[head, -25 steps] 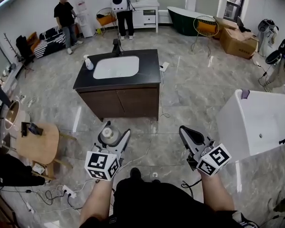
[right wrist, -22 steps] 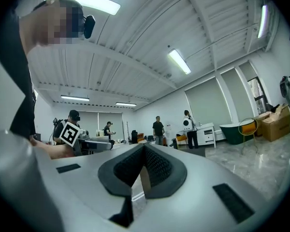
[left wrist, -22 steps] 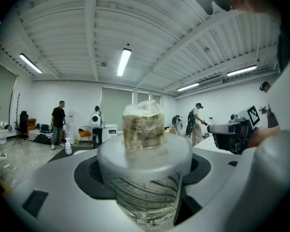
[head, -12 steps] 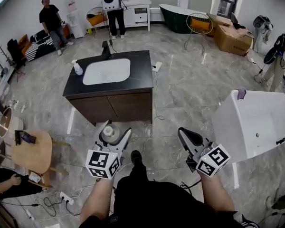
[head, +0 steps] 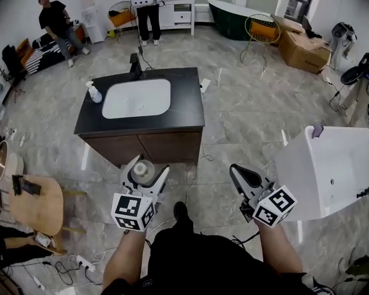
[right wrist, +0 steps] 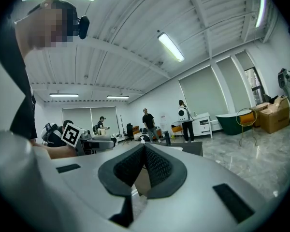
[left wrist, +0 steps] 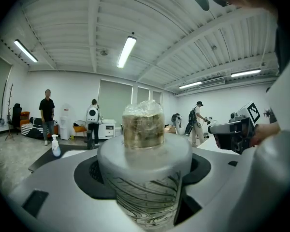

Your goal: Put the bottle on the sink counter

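The left claw (head: 149, 168) grips the bottle (head: 141, 173) upright between its jaws, low over the floor, with the bottle's wrapped top rising above the jaw pads. Ahead and well apart from it stands the dark sink table (head: 187, 103), with a pump dispenser (head: 94, 93) at its left edge. To the right, the right claw (head: 238, 171) hangs with its jaws pressed together on nothing.

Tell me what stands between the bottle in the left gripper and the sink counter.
Nothing visible does. The left gripper is shut on the bottle, with only open floor between it and the sink counter. The counter's right side is bare; a spray bottle stands at its left edge.
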